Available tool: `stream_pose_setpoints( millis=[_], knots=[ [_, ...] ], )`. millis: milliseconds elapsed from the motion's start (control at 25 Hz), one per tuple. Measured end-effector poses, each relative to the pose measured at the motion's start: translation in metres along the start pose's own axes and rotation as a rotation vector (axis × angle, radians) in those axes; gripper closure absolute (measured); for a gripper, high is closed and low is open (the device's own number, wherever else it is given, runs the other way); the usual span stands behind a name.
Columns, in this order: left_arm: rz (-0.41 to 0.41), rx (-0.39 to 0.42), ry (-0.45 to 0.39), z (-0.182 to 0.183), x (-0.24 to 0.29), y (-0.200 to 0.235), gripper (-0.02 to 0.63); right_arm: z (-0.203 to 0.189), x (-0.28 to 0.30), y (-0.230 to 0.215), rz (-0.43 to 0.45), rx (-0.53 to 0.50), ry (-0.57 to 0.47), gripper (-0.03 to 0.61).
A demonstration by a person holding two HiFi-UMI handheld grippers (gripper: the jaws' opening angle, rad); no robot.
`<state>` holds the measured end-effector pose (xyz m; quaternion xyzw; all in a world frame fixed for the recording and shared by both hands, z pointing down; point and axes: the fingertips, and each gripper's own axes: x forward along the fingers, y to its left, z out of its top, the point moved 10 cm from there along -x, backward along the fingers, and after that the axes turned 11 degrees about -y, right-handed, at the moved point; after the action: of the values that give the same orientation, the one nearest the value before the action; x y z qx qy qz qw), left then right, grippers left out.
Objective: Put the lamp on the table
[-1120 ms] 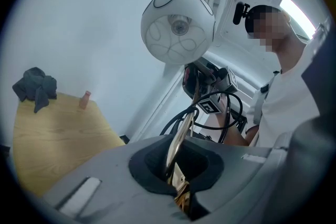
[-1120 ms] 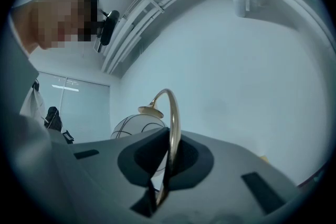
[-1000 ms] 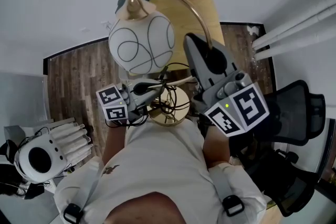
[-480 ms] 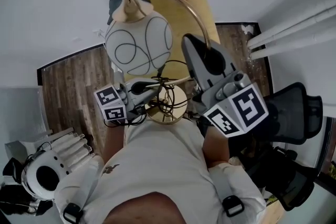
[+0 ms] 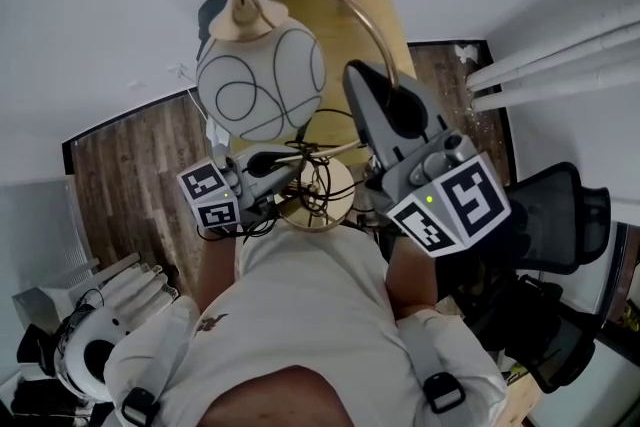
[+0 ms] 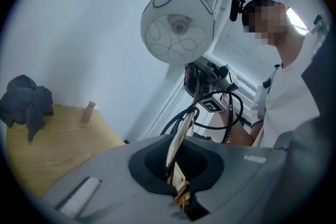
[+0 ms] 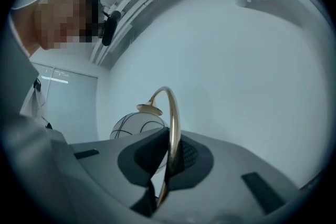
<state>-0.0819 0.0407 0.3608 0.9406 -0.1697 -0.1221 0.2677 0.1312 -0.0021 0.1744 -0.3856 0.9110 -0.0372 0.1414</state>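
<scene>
The lamp has a white globe shade (image 5: pixel 260 83) with dark line patterns, a curved brass stem (image 5: pixel 366 15) and a round brass base (image 5: pixel 318 197) with a black cord looped around it. It hangs in the air in front of the person. My left gripper (image 5: pixel 285 177) is shut on the lower stem (image 6: pixel 178 147) just above the base. My right gripper (image 5: pixel 372 87) is shut on the brass stem (image 7: pixel 170 157) higher up. The shade (image 6: pixel 177 26) hangs over the yellow wooden table (image 5: pixel 375 10). In the right gripper view the shade (image 7: pixel 131 126) shows behind the jaws.
On the table (image 6: pixel 58 139) lie a grey cloth (image 6: pixel 26 102) and a small pink bottle (image 6: pixel 89 111). A black office chair (image 5: pixel 560 235) stands at the right, with white pipes (image 5: pixel 560 55) on the wall. A white device (image 5: pixel 90 355) sits on the wooden floor (image 5: pixel 130 165) at lower left.
The lamp and both grippers have come closer to the table, and the floor and the white device have slid down and left in view. Both grips are unchanged.
</scene>
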Motion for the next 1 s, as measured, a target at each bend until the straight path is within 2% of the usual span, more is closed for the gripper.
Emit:
stream_pose_setpoints(
  millis=[360, 520, 720, 1000],
  knots=[
    [-0.007, 0.02, 0.016, 0.024, 0.012, 0.052, 0.615, -0.011, 0.04, -0.031, -0.036, -0.002, 0.017, 0.577],
    [-0.026, 0.021, 0.016, 0.025, 0.013, 0.061, 0.615, -0.013, 0.044, -0.031, -0.051, -0.014, 0.016, 0.577],
    [-0.059, 0.003, 0.027, 0.038, 0.02, 0.095, 0.615, -0.021, 0.071, -0.048, -0.079, -0.025, 0.035, 0.577],
    [-0.068, 0.022, 0.062, 0.042, 0.031, 0.121, 0.615, -0.031, 0.077, -0.068, -0.117, -0.01, 0.045, 0.577]
  ],
)
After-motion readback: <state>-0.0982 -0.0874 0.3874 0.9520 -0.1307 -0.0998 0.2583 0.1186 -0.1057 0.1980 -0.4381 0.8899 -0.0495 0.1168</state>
